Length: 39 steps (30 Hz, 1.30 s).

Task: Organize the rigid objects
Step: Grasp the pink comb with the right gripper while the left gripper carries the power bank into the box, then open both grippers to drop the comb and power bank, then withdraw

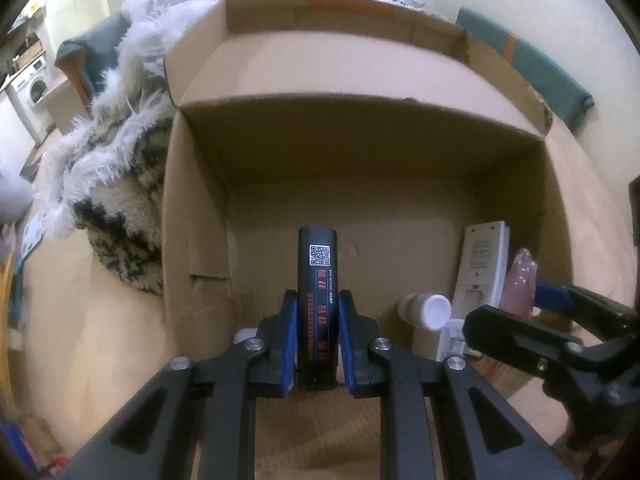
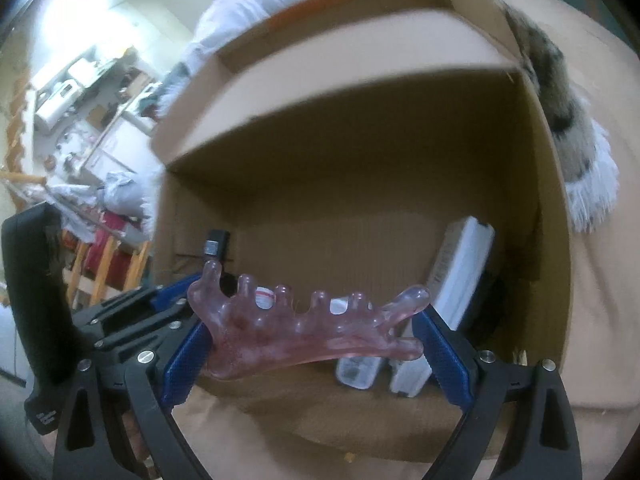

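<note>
The left gripper point(image 1: 318, 340) is clenched on a black box point(image 1: 317, 304), held over the near edge of the big cardboard box point(image 1: 360, 184); the right gripper point(image 2: 312, 344) squeezes a pink comb point(image 2: 304, 324) by its two ends, just to the right; a white remote point(image 1: 482, 264) and a small bottle point(image 1: 426, 310) already lie inside; the two grippers are close, so they could bump, and the comb might slip out

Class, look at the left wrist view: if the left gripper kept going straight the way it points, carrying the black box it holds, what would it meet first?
Most likely the bare cardboard floor of the open box. The left gripper points down into it, clamped on the black box, with nothing visible ahead, though depth is hard to judge.
</note>
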Motion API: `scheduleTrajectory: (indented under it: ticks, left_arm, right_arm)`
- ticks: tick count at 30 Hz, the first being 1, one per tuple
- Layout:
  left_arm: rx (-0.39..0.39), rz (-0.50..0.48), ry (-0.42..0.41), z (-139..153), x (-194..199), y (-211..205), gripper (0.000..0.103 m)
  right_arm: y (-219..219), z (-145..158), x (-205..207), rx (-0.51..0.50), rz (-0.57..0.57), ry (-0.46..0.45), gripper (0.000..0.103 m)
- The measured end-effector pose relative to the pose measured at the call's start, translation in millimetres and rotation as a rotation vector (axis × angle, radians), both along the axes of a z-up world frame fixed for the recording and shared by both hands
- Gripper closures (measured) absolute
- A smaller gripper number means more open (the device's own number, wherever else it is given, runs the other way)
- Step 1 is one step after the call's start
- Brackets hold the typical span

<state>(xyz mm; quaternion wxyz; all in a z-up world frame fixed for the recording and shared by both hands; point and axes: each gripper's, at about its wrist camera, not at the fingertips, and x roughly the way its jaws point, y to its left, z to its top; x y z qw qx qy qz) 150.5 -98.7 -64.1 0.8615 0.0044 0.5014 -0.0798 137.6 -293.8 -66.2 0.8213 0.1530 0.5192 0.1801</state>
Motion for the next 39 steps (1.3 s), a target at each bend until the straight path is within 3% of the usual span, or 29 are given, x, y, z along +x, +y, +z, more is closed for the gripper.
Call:
scheduleTrajectory:
  ticks: [9,27,29,30,31,33,39]
  left_arm:
    - [0.027,-0.004,0.006,-9.0,4.1,-1.2,0.086]
    - [0.017,0.019,0.034,-13.0,6.8,0.4,0.085]
    - [0.014,0.016,0.037,-10.2,6.5,0.1,0.081]
    - [0.007,0.015,0.033,-7.1,5.8,0.6,0.071]
    - [0.006,0.016,0.025,-3.8,4.2,0.5,0.048]
    - [0.006,0.021,-0.004,3.1,0.4,2.0,0.028]
    - [0.022,0.001,-0.045,13.9,-8.7,-2.4,0.028]
  right_arm:
    - [0.5,-13.0,5.3,0.003,-0.032,0.061,0.001]
    - [-4.5,-12.6,7.0,0.037,-0.08,0.057,0.0]
    - [-8.4,-9.4,5.3,0.065,-0.095,0.041,0.0]
    - [-10.8,-6.3,3.9,0.088,-0.103,0.029,0.0]
    - [-12.2,-2.2,2.7,0.109,-0.105,0.013,0.0]
    - [-11.8,5.6,2.8,0.125,-0.097,-0.014,0.0]
    - [-19.4,12.4,0.6,0.148,-0.121,-0.043,0.0]
